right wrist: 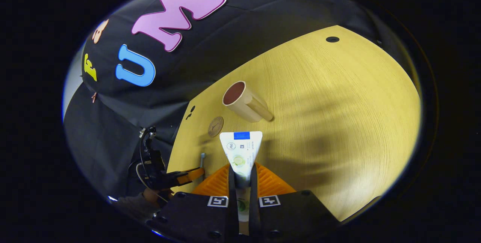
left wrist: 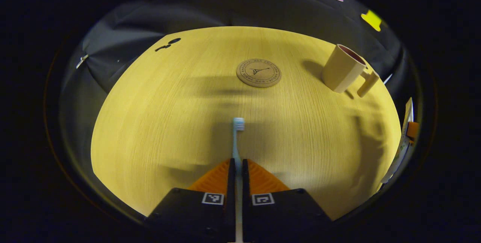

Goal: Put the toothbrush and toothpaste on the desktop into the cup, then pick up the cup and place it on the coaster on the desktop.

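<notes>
- The left gripper (left wrist: pixel 237 168) pinches the white toothbrush (left wrist: pixel 236 138) by its handle, bristles forward, above the pale wooden desktop (left wrist: pixel 158 123).
- The right gripper (right wrist: pixel 242 173) clamps the white toothpaste tube (right wrist: pixel 240 149).
- The beige handled cup (left wrist: pixel 344 68) stands right of the round cork coaster (left wrist: pixel 258 72).

place: likely recording booth; black cloth wall (right wrist: pixel 112 130) | wooden desktop (left wrist: pixel 150 123)

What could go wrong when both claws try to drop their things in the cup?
The left claw pinches the toothbrush low on its thin handle, so it might swivel or slip. The right claw holds the toothpaste; both heading for the one narrow cup could bump each other or tip it over.
</notes>
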A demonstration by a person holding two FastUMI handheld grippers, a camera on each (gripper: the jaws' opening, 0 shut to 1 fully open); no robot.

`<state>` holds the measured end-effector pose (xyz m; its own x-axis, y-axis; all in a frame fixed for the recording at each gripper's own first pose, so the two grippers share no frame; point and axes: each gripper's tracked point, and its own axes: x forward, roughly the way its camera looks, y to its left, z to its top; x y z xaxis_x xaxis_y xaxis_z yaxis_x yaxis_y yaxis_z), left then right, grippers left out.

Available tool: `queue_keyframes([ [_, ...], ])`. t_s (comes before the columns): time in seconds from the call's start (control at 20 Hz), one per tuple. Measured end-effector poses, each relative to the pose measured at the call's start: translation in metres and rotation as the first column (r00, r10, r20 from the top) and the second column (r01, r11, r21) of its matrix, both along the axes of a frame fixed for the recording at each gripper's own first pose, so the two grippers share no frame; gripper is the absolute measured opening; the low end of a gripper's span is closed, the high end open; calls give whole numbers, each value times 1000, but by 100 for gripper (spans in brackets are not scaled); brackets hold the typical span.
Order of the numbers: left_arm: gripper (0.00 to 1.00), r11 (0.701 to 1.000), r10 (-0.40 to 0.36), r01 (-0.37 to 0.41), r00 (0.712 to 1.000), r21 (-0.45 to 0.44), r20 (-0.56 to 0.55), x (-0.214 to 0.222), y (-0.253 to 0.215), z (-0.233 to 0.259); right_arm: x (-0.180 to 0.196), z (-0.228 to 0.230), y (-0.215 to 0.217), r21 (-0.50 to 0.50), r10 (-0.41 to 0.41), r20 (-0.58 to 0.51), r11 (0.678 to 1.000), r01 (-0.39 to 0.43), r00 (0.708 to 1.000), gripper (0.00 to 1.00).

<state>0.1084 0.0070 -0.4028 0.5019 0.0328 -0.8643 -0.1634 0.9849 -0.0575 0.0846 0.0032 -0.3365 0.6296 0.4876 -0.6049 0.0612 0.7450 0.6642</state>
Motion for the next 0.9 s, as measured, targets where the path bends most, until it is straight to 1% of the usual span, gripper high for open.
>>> queue_keyframes([
  [0.1,7,1000,-3,4,1000,-14,30,2,-1,1,0,1,-1,3,-2,7,1000,2,1000,15],
  [0.2,6,999,-38,38,998,3,56,0,0,2,0,2,-1,6,-7,11,1000,7,1000,14],
  [0.3,6,998,-56,56,995,10,78,1,-3,6,-1,6,-4,8,-14,21,1000,14,1000,14],
  [0.4,6,999,-50,51,991,-5,127,5,-8,19,-1,10,-5,11,-21,34,1000,20,999,14],
  [0.5,6,998,-29,38,981,-42,192,8,-14,36,0,18,-7,20,-25,62,1000,24,998,14],
  [0.6,6,994,6,24,959,-103,283,15,-21,63,6,33,-7,46,-44,107,998,39,993,15],
  [0.7,6,985,38,30,923,-168,383,22,-29,96,18,53,-9,68,-71,169,996,60,983,15],
  [0.75,6,979,41,47,908,-198,417,24,-38,112,26,60,-15,55,-86,204,996,77,975,15],
  [0.85,6,973,43,75,872,-220,488,32,-44,141,45,77,-25,17,-98,272,995,96,957,15],
  [0.9,6,969,44,91,851,-231,523,37,-49,158,58,89,-28,15,-104,308,994,104,946,14],
])
